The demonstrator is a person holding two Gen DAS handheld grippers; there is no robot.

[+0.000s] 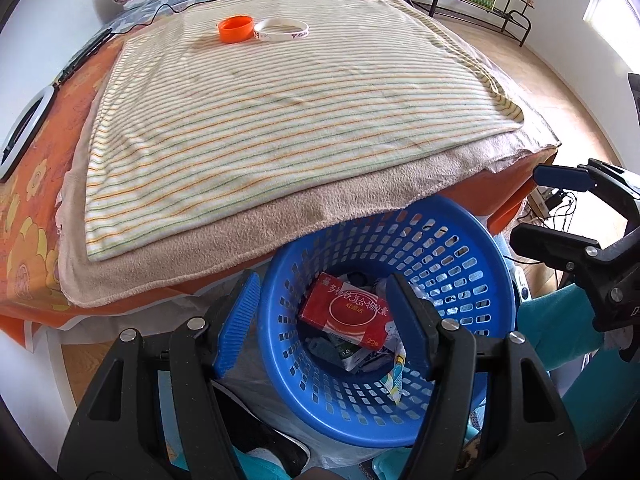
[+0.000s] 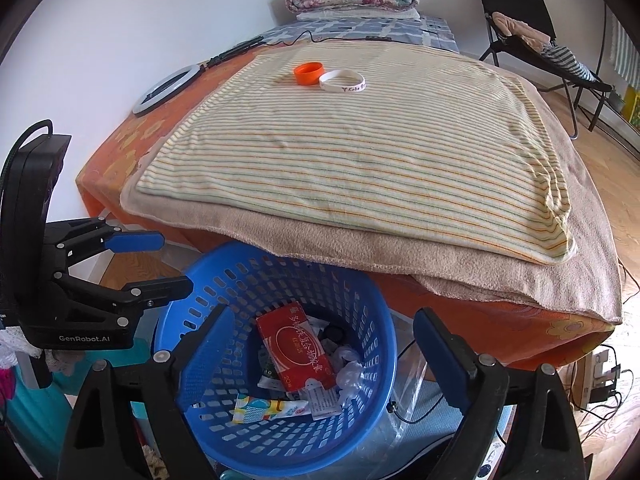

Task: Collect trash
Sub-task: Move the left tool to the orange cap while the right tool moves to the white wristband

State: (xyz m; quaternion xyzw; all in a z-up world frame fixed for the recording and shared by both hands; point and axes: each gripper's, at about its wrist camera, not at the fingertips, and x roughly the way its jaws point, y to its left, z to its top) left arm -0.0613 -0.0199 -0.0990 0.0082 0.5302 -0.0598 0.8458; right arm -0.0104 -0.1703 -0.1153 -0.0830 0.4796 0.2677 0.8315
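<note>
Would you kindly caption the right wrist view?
Both open grippers hover over blue basket holding a red box.

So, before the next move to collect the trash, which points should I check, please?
1. Left gripper open and empty: ok.
2. Right gripper open and empty: ok.
3. Blue basket upright, mouth reachable: ok.
4. Red box lies inside the basket: ok.
5. Orange cap and white wristband collected from striped towel: not ok.
6. Whether the wristband is trash: cannot tell.

The bed (image 2: 500,332) carries a tan blanket (image 2: 400,256); striped towel (image 2: 360,160) atop; ring light (image 2: 166,90) near the wall.
</note>
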